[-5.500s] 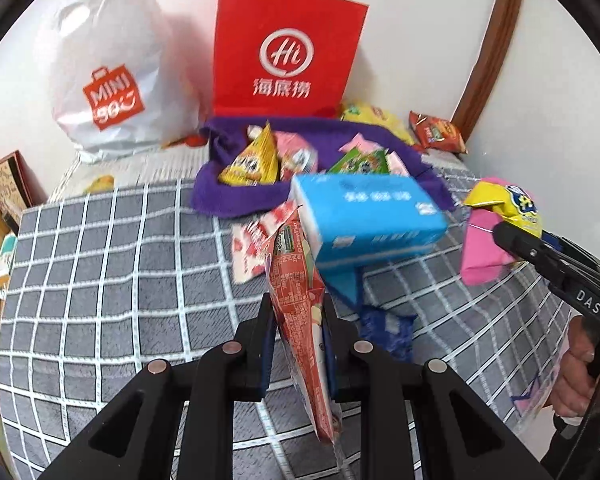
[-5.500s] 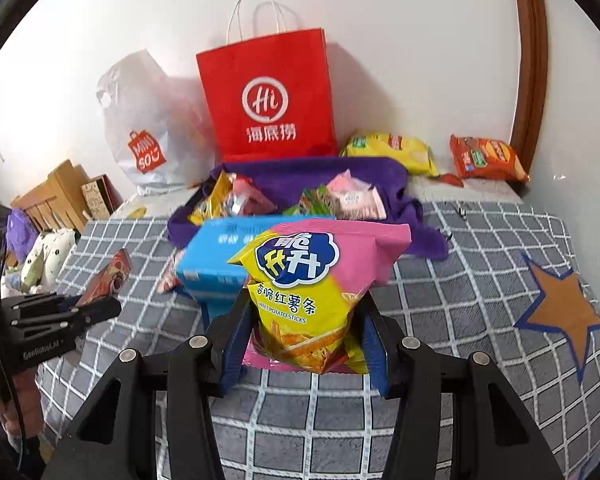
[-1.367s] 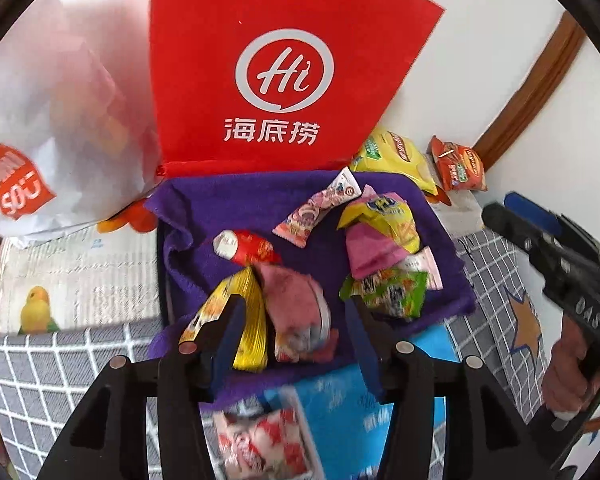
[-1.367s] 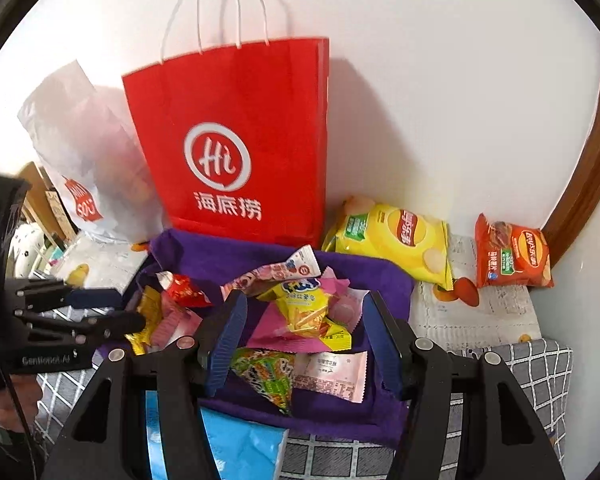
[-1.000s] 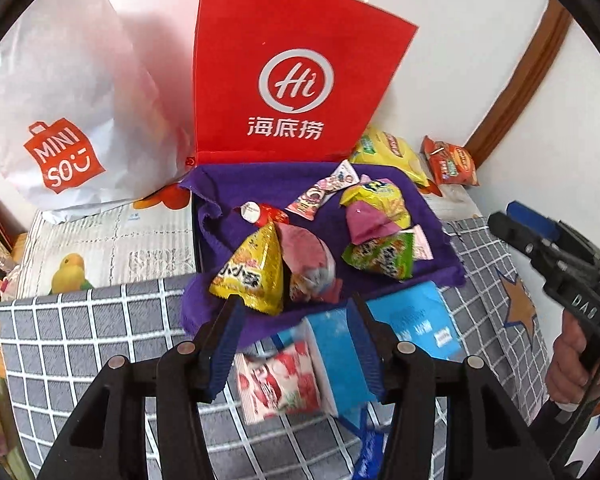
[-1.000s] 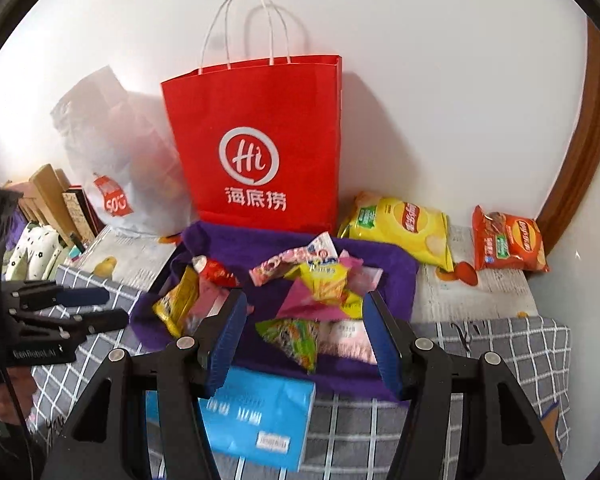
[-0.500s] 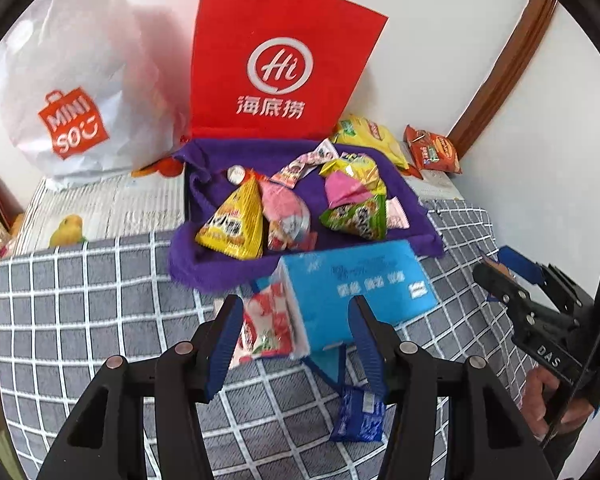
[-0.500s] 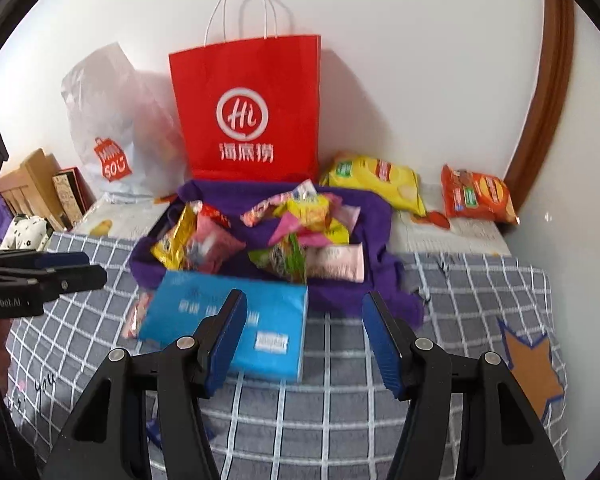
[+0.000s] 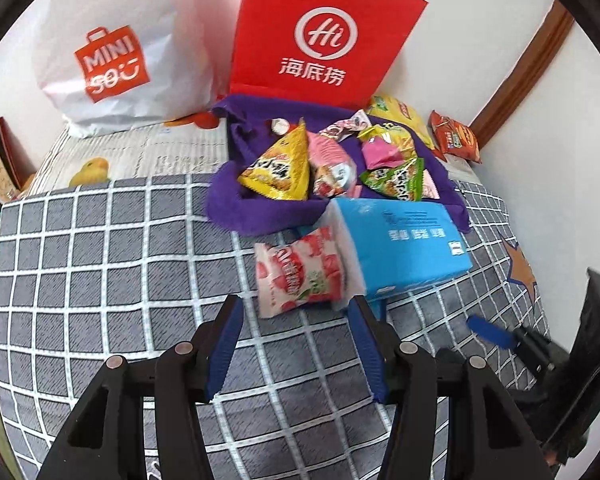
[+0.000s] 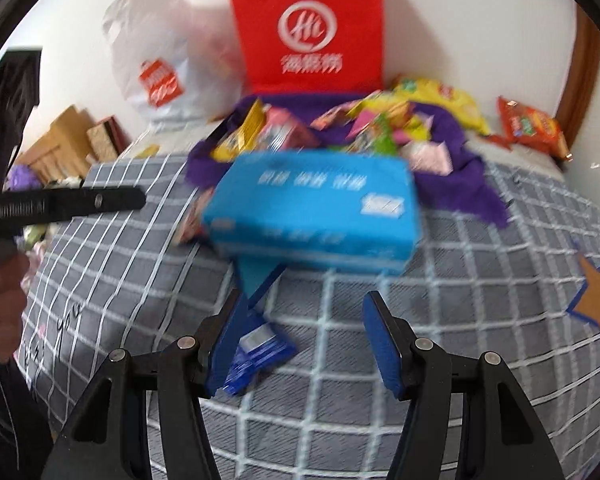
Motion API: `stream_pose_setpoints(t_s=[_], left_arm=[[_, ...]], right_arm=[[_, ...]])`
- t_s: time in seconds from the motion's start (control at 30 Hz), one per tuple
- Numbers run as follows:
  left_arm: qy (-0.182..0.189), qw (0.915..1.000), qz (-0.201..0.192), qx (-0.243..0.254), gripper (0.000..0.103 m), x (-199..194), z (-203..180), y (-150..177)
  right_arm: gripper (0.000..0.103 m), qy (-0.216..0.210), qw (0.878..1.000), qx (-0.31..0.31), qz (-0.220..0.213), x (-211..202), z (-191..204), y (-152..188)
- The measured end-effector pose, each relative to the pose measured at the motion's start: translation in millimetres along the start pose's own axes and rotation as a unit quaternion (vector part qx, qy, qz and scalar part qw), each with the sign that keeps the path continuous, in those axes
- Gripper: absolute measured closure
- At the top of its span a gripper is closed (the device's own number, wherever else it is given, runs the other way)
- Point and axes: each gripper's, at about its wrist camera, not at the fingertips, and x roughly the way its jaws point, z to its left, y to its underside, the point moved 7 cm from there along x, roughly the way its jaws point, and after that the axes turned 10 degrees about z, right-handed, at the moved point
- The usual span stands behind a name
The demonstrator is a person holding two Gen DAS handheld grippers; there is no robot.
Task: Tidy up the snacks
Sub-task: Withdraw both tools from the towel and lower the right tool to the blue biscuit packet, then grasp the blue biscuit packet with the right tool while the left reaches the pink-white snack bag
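Note:
A purple cloth (image 9: 256, 216) holds several snack packets, among them a yellow triangular one (image 9: 280, 168) and a green one (image 9: 396, 180). In front of it lie a red-and-white strawberry packet (image 9: 300, 272) and a blue box (image 9: 404, 248). My left gripper (image 9: 296, 344) is open and empty just short of the strawberry packet. In the blurred right wrist view my right gripper (image 10: 300, 336) is open and empty, with a small blue packet (image 10: 256, 352) by its left finger and the blue box (image 10: 316, 208) ahead.
A red paper bag (image 9: 320, 32) and a white plastic bag (image 9: 116, 48) stand against the wall. A yellow chip bag (image 10: 440, 104) and an orange packet (image 10: 532, 128) lie at the back right. The surface is a grey checked cover (image 9: 100, 264).
Both grippers let go of their packets on the purple cloth, then drew back and down toward the near checked cover. The left one now faces the strawberry packet.

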Motion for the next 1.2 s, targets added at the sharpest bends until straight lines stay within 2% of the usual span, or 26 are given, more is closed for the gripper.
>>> stream_pose_setpoints(t_s=[0.17,0.23,0.43,0.6,0.73,0.8,0.83,0.9,1.03,1.1,1.2], left_arm=[[0.007,1.0,-0.001,-0.001,0.051,-1,5,6],[0.006,1.0,-0.003,0.001,0.051,0,5,6],[0.009,1.0,-0.002,0.002,0.051,0,8,9],[0.005,1.0,-0.005,-0.004,0.051,0,15,10],[-0.003,1.0,-0.004,-0.008,0.051,6,19,10],[-0.011,0.9999,-0.001,-0.008,0.051,13,19,10],[-0.015,0.9999,0.0,-0.007,0.051,15,19,9],[-0.027,0.9996,-0.002,0.0,0.051,21,17,7],[-0.051,0.9986,0.002,0.016,0.051,32,13,5],[-0.044,0.9989,0.003,0.016,0.051,37,10,2],[-0.008,0.9999,-0.008,-0.008,0.051,37,9,-5]], right_arm=[[0.043,-0.041,0.998,0.022,0.052,19,16,19],[0.043,-0.062,0.996,0.028,0.058,23,23,24],[0.043,-0.058,0.995,0.029,0.081,41,33,27],[0.043,-0.054,0.995,0.036,0.076,50,36,17],[0.044,-0.018,0.998,0.009,0.06,57,42,11],[0.054,0.023,0.998,-0.026,0.049,58,46,13],[0.054,0.039,0.998,-0.037,0.042,58,46,14],[0.059,0.036,0.998,-0.043,0.032,57,43,15],[0.06,0.04,0.999,-0.03,0.021,50,19,12],[0.06,0.051,0.999,-0.015,0.004,43,-4,8],[0.06,0.07,0.997,0.009,-0.013,37,-38,2]])
